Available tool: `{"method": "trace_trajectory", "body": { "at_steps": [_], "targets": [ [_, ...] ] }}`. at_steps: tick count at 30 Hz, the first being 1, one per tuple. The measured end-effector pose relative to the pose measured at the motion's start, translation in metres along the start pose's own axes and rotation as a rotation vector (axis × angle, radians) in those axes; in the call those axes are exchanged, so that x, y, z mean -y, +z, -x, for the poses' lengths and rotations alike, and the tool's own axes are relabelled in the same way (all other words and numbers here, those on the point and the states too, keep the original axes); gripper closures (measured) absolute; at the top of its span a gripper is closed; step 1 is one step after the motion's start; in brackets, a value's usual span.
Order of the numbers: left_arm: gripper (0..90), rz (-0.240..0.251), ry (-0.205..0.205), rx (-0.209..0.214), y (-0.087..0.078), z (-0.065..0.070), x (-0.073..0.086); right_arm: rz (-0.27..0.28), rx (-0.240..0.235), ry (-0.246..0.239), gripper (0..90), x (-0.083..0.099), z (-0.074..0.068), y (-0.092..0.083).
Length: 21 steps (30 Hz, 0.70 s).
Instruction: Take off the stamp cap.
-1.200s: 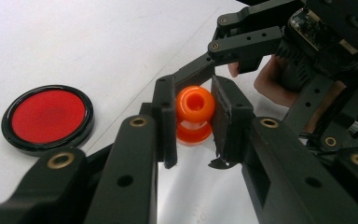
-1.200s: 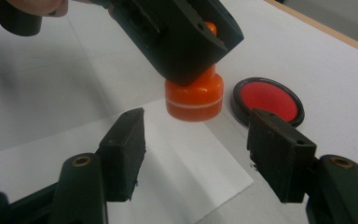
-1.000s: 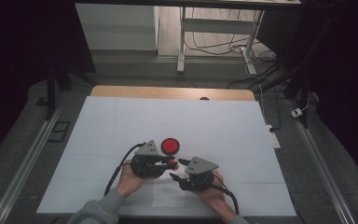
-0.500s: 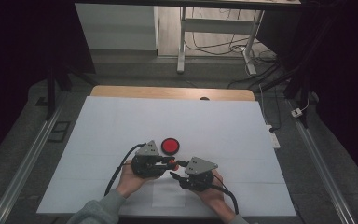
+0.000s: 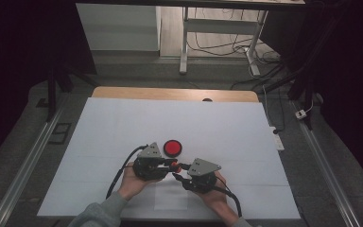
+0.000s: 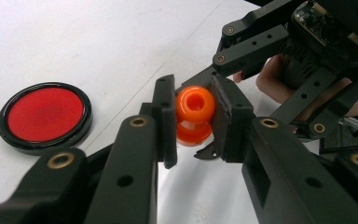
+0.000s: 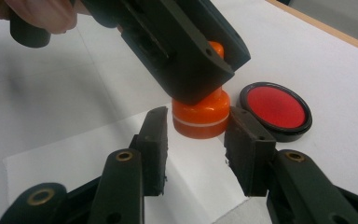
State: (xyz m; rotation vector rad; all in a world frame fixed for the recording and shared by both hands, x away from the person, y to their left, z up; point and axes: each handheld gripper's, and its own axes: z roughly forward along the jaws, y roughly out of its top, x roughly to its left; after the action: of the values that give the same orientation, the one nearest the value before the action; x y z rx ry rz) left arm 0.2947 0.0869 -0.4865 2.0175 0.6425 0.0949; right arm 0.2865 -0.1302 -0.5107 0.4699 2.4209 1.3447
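Observation:
An orange stamp (image 6: pixel 195 114) with a round knob hangs just above the table, and my left gripper (image 6: pixel 193 122) is shut on its knob. In the high view the stamp (image 5: pixel 174 165) sits between both grippers near the table's front. My right gripper (image 7: pixel 198 135) faces the left one, its jaws on either side of the stamp's wide base (image 7: pixel 200 119). These jaws have just been closing, and a thin gap still shows at the left pad (image 7: pixel 156 140). A red round pad in a black rim (image 5: pixel 173 148) lies flat just behind the grippers.
The white table cover (image 5: pixel 123 123) stretches wide to the left, right and back. A small white paper sheet (image 7: pixel 200 191) lies under the stamp. A wooden edge (image 5: pixel 170 93) marks the table's far side, with metal rails (image 5: pixel 23 165) along both sides.
The right gripper's jaws have drawn in around the stamp's base. Both hands stay where they were, and the left gripper keeps its hold on the knob.

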Motion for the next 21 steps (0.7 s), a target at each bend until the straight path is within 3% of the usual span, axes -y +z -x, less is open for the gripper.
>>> {"method": "trace_trajectory", "body": {
  "at_steps": [21],
  "targets": [
    [72.6, -0.008, 0.008, -0.006, 0.0014, 0.0001, 0.0009, -0.021, 0.005, 0.003, 63.9, -0.0006, 0.0, 0.0007]
  ]
}}
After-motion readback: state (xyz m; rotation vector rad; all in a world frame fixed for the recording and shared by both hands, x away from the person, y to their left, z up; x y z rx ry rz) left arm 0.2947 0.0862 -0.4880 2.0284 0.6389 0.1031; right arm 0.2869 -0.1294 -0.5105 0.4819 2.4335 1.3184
